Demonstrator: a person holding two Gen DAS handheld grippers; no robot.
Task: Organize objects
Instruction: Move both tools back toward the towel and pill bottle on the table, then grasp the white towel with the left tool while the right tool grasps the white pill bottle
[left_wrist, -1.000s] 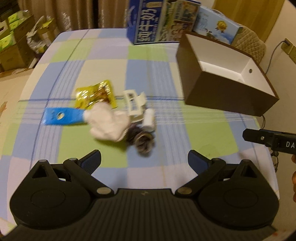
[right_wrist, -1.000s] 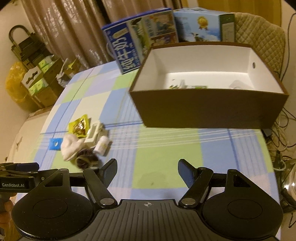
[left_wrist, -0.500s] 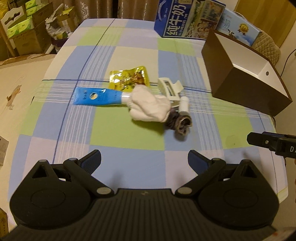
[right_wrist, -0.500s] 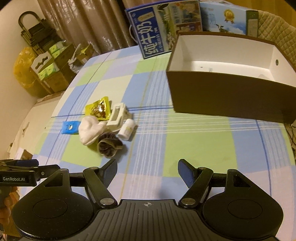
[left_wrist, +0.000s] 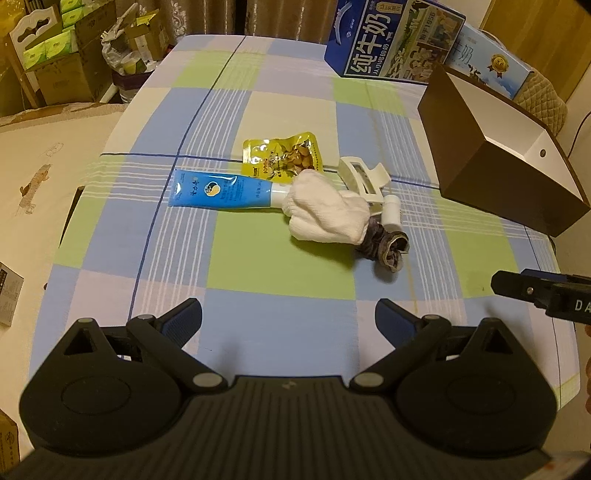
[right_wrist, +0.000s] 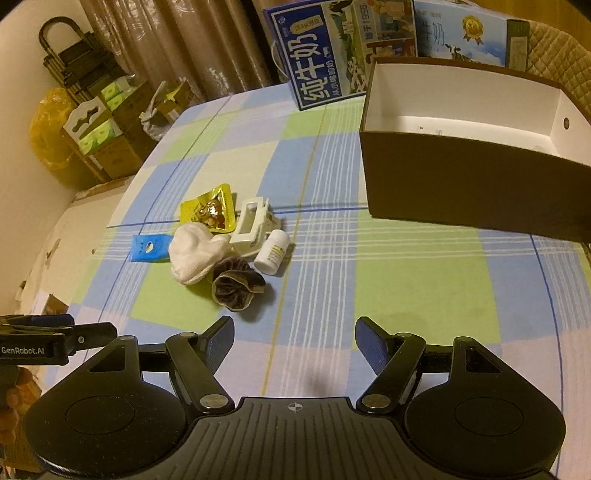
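Left gripper (left_wrist: 288, 317): we hold its fingers apart, empty, over the table's near edge
Right gripper (right_wrist: 295, 341): fingers spread, holding nothing
Pile: white rolled sock (left_wrist: 327, 212), dark velvet scrunchie (right_wrist: 234, 284), blue squeeze tube (left_wrist: 221, 192) mid-table on the checked tablecloth (left_wrist: 280, 280)
Brown open cardboard box (right_wrist: 476, 184): far right corner
Key relation: we judge the scrunchie nearest the right gripper, ahead and left; the tube's long axis runs left-right

I see warm, yellowish indoor light across both wrist views, fairly dim, with the corners falling into dark vignette. Fisheye bending curves the checked tablecloth (left_wrist: 280, 266) lines hard toward the edges. Soft shadows sit just under the white sock (left_wrist: 325, 218) and beside the brown box (right_wrist: 469, 184), whose white inside glares brightest. Both views are sharp at centre and somewhat grainy.
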